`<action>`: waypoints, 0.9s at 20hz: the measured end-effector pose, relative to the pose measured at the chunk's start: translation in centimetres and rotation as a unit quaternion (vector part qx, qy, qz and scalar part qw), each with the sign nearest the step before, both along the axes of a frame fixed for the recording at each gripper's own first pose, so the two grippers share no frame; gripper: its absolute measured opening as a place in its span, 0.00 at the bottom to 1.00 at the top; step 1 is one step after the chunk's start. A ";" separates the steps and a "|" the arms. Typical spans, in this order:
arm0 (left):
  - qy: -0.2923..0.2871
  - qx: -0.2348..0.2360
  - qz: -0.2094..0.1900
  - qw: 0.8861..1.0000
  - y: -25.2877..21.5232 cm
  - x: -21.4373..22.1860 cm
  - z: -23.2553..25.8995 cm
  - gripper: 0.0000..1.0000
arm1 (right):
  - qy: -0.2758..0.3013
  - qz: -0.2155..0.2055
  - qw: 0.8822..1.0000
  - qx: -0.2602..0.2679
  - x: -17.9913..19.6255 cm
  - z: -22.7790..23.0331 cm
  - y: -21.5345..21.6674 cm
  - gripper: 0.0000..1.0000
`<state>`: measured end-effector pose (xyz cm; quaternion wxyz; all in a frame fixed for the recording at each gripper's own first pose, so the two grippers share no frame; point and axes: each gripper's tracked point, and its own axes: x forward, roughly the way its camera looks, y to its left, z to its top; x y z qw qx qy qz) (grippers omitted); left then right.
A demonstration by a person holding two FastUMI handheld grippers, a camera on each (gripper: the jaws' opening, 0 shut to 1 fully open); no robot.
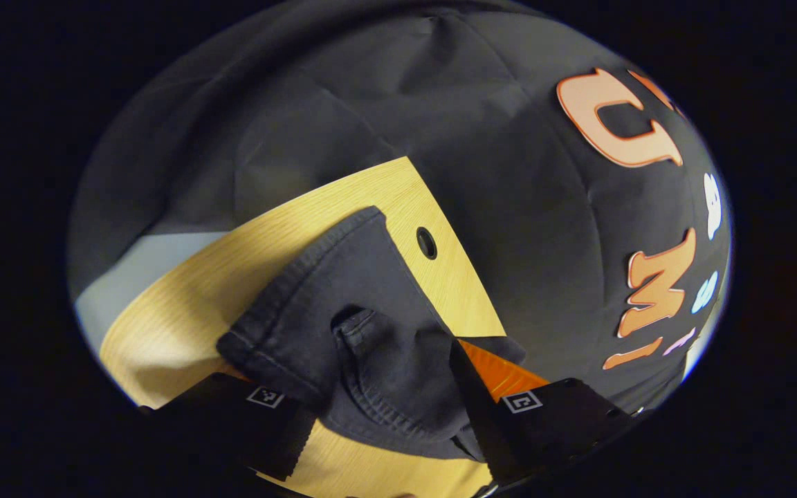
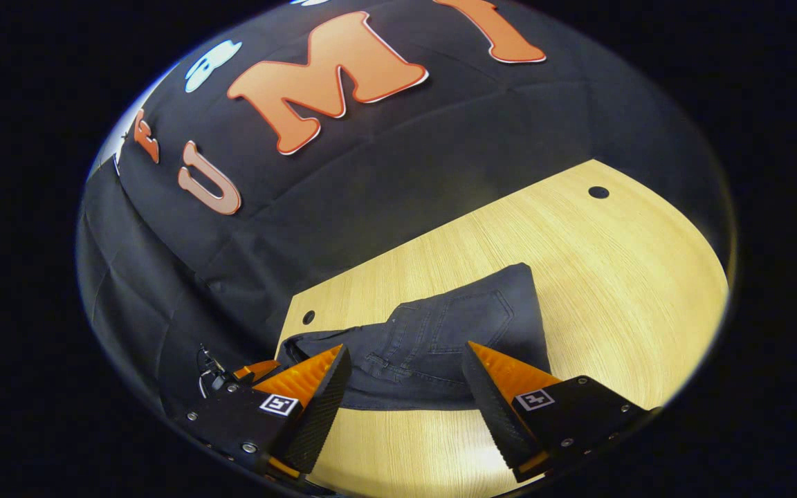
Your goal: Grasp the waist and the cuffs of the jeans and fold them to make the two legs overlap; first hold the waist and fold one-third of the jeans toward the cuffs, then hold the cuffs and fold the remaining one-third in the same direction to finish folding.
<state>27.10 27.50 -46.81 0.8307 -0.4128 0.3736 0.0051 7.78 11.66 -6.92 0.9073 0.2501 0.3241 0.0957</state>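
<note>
L hand-held gripper fingers spread, maybe touching cloth; R hand-held gripper fingers apart, hovering.

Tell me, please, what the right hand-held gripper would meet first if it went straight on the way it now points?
Most likely the jeans: they lie on the table just ahead of the right hand-held gripper, between its open fingers, though depth is uncertain.

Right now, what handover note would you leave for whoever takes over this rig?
Left gripper: jaws apart, denim bunched between them, not clearly pinched.
Right gripper: open, short of the jeans, holding nothing.
Jeans: a folded bundle on the wooden table, back pocket up.
Done: the jeans look folded at least once; how many folds I cannot tell.
Left: check the legs overlap, then do whichever thirds-folds remain.
</note>
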 end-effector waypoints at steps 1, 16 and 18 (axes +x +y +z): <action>0.010 0.021 0.015 1.000 0.2 0.7 -1.0 0.78 | 0.001 -0.007 1.000 0.004 -0.3 0.1 -0.7 0.98; -0.128 0.050 -0.012 0.990 -10.7 -1.0 20.3 0.00 | -0.050 -0.029 0.998 0.024 -1.2 2.9 -9.9 0.98; -0.145 0.055 -0.039 0.987 -15.6 -1.1 23.0 0.00 | -0.050 -0.023 0.998 0.018 -1.0 2.9 -11.7 0.98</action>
